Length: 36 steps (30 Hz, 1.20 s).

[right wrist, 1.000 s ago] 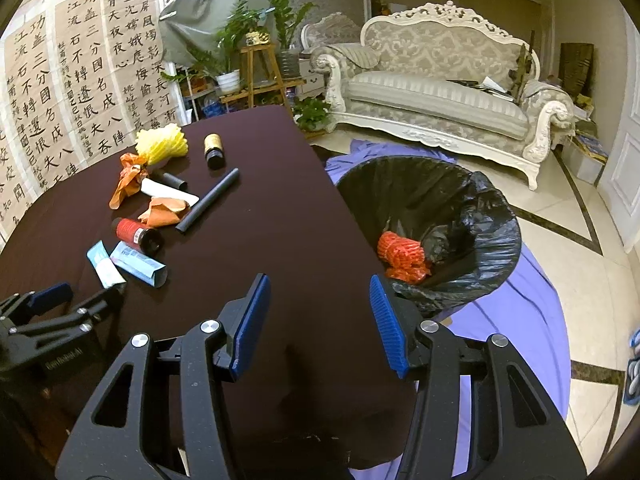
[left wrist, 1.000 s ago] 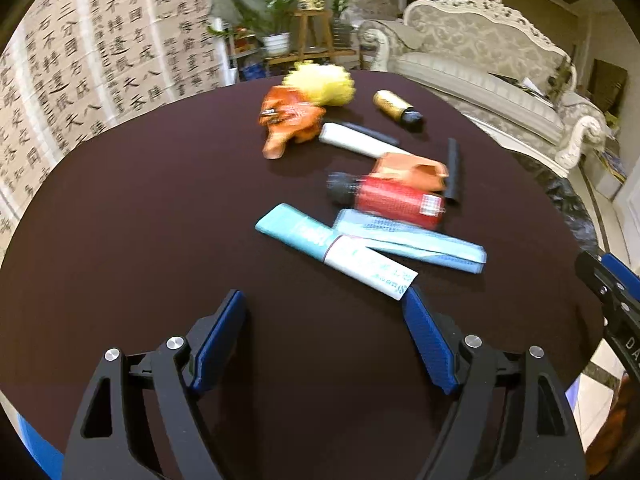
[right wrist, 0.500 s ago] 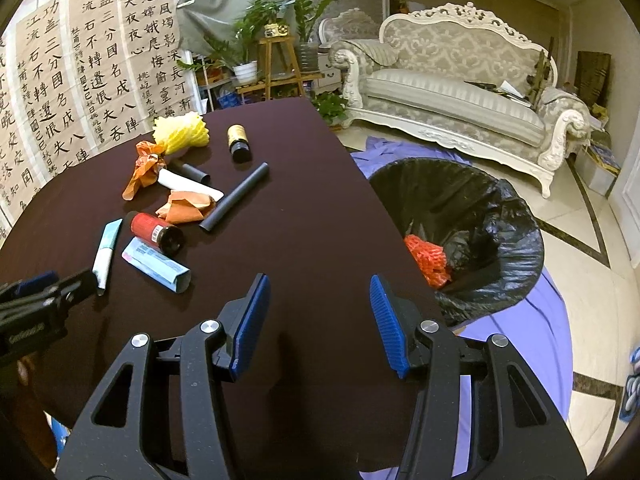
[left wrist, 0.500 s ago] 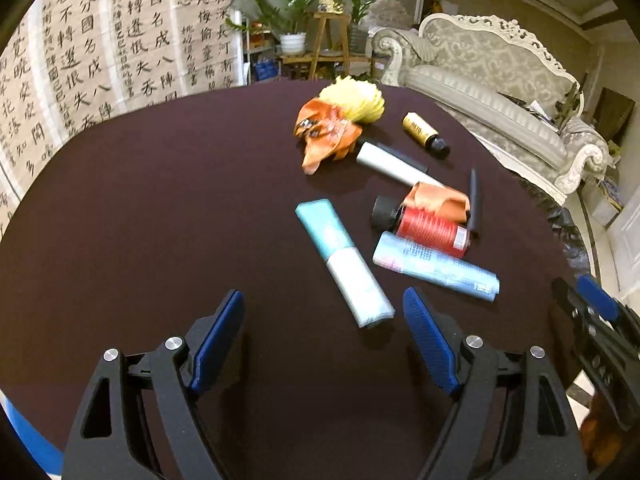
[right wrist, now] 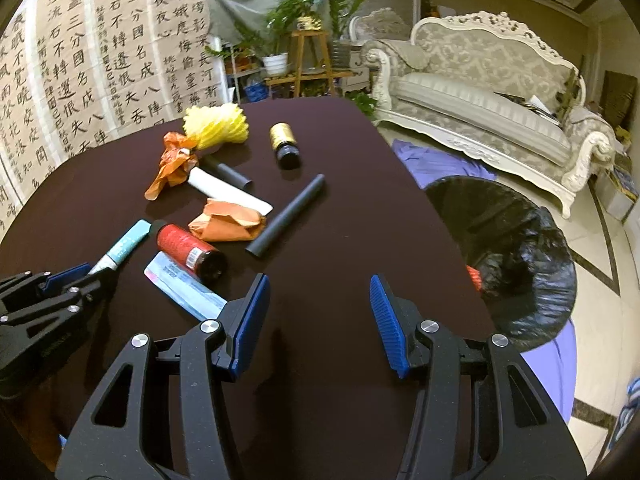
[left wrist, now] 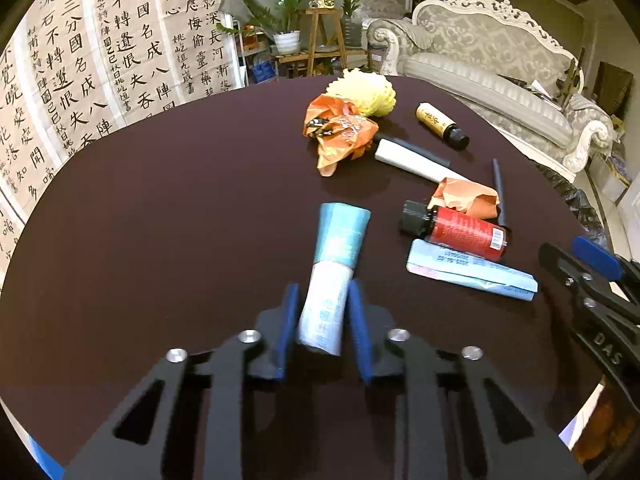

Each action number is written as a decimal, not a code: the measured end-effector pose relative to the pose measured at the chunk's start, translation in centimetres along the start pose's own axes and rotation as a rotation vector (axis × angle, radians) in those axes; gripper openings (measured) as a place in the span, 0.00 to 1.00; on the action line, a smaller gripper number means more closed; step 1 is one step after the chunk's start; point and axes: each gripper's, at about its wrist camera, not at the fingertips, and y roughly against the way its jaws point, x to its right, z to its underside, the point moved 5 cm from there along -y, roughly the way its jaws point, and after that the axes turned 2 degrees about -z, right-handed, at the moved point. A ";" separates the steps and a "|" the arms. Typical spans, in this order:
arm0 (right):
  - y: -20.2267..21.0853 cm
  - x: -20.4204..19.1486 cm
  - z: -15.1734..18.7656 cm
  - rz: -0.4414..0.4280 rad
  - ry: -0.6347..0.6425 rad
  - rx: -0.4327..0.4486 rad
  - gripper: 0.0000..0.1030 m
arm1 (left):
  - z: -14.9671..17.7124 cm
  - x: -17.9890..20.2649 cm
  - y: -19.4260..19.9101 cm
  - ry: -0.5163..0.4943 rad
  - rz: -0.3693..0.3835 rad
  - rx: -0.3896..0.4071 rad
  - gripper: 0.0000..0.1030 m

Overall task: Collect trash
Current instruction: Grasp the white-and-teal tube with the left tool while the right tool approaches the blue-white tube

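Observation:
My left gripper is shut on the white end of a teal-and-white tube, which lies on the dark round table; the tube also shows in the right wrist view. My right gripper is open and empty above the table's near right part. Other trash lies on the table: a red bottle, a flat light-blue packet, orange paper, a black stick, a white tube, an orange wrapper, a yellow foam net and a gold bottle.
A bin lined with a black bag stands on the floor right of the table, with something orange inside. A purple cloth lies under it. A white sofa and plant stands stand beyond.
My left gripper has moved forward and closed on the teal-and-white tube. My right gripper has moved a little forward over the table and stays open.

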 end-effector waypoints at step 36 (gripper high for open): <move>-0.1 -10.6 1.3 -0.199 0.256 -0.103 0.27 | 1.4 -6.3 0.8 0.086 -0.010 0.026 0.17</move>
